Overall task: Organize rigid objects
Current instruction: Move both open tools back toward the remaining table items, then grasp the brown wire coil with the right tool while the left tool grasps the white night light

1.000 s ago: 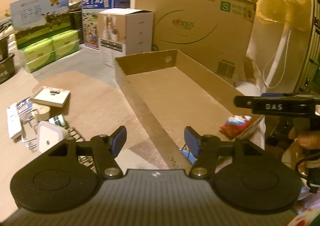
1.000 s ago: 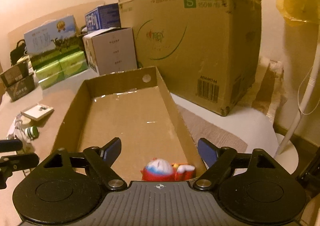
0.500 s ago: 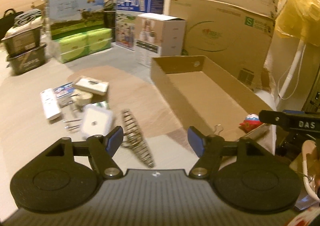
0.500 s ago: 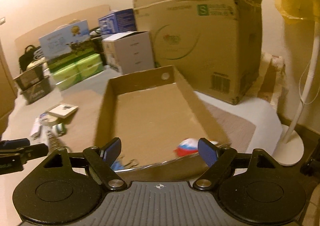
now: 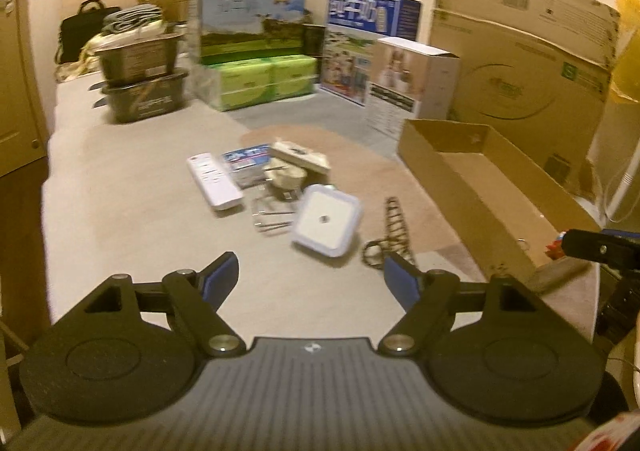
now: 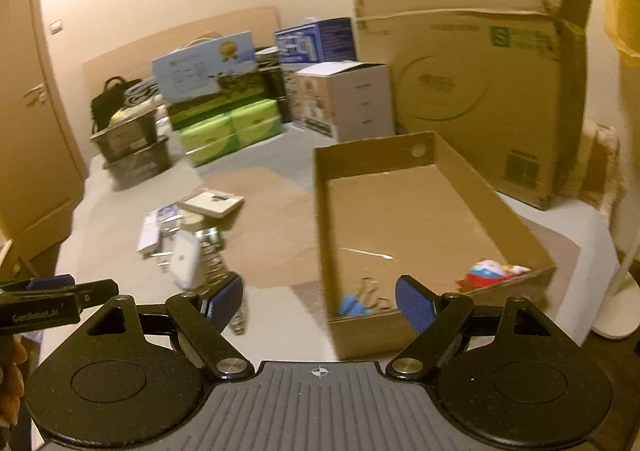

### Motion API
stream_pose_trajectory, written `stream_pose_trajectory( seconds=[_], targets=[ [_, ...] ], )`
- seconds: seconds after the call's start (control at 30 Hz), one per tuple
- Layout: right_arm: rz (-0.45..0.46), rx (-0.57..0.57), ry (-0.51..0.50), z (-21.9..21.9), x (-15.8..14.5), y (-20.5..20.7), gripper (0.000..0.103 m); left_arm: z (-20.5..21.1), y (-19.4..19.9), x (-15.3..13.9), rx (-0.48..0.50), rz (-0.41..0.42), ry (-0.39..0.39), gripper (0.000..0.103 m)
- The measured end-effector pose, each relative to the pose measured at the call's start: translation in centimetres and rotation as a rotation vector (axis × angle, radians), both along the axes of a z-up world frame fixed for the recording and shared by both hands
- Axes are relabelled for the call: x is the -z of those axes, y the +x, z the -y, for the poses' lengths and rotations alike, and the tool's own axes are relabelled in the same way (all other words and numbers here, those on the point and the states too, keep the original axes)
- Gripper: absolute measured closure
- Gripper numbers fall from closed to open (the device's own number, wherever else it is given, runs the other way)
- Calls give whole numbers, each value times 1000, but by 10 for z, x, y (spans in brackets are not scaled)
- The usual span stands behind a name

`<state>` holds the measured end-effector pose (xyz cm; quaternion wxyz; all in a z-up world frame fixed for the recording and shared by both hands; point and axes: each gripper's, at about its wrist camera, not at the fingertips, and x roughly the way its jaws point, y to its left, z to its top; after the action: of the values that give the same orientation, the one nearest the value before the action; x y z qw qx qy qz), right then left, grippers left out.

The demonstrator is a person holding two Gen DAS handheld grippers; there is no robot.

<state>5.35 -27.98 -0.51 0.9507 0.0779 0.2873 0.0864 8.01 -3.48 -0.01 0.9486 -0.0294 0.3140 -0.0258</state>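
Observation:
A shallow cardboard tray (image 5: 448,179) (image 6: 324,235) lies on the bed at the right. Inside its near end are a red-and-white egg toy (image 6: 486,271) and a blue binder clip (image 6: 352,305). A pile of loose items lies left of it: a white remote (image 5: 214,181), a square white lidded box (image 5: 326,221) (image 6: 185,259), a metal spring rack (image 5: 396,227), a flat box (image 5: 300,157) and small metal pieces. My left gripper (image 5: 312,281) is open and empty, held above the bed before the pile. My right gripper (image 6: 320,303) is open and empty, near the tray's front left corner.
Big cardboard boxes (image 6: 480,91) stand behind the tray. A white carton (image 5: 412,87), printed cartons, green tissue packs (image 5: 264,81) and dark bins (image 5: 144,91) line the far side. A white fan base (image 6: 616,307) stands at the right. A wooden door (image 6: 28,131) is at the left.
Both grippers have pulled back and swung left, away from the tray. The pile of loose items has come into the middle of the left wrist view. Both stay open and empty.

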Motion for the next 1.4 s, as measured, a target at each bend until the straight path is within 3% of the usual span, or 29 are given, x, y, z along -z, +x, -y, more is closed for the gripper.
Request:
stream_pose_trajectory(
  seconds=[0.33, 0.47, 1.4],
  targets=[
    [-12, -76, -24, -36, 6, 4, 20, -27, -3, 0, -36, 10, -4, 25],
    [-17, -104, -42, -47, 11, 9, 20, -27, 2, 3, -30, 23, 36, 25],
    [-86, -265, -130, -104, 70, 94, 21, -42, 82, 51, 109, -70, 26, 25]
  ],
)
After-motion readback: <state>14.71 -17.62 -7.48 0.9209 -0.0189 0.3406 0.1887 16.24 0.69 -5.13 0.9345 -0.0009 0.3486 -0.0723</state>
